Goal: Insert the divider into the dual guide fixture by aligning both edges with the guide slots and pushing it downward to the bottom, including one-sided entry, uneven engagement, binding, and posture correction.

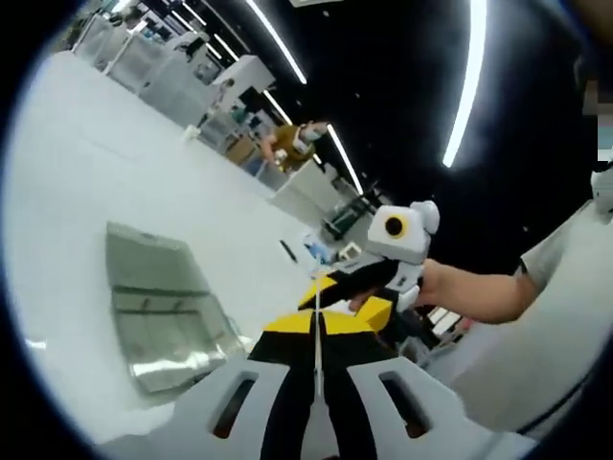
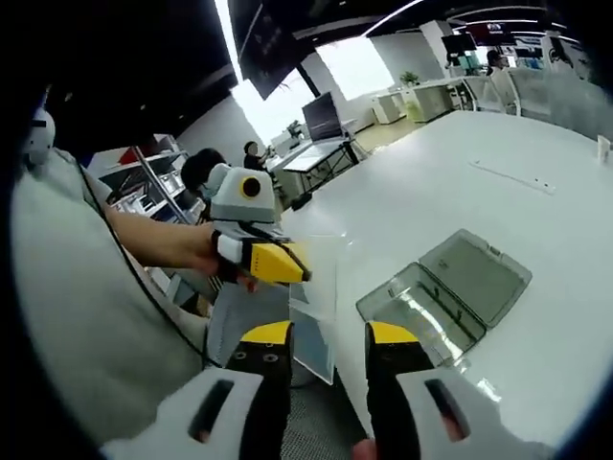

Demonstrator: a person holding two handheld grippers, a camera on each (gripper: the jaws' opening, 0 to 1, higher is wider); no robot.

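Note:
The divider (image 2: 316, 316) is a clear thin sheet held in the air over the table's near edge. My left gripper (image 1: 316, 324) is shut on it, and in the left gripper view the divider (image 1: 316, 356) shows edge-on as a pale line between the yellow tips. In the right gripper view the left gripper (image 2: 299, 272) comes in from the left, pinching the sheet's upper edge. My right gripper (image 2: 329, 335) is open, its jaws on either side of the sheet's lower part. The right gripper (image 1: 347, 299) is just beyond my left jaws. The clear guide fixture (image 2: 450, 292) (image 1: 163, 307) lies open on the white table.
The white table (image 2: 431, 182) (image 1: 86, 192) stretches wide around the fixture. A person's forearm (image 1: 479, 292) and grey shirt (image 2: 77, 316) are close by. Desks, monitors (image 2: 321, 115) and a seated person (image 1: 292, 144) stand far behind.

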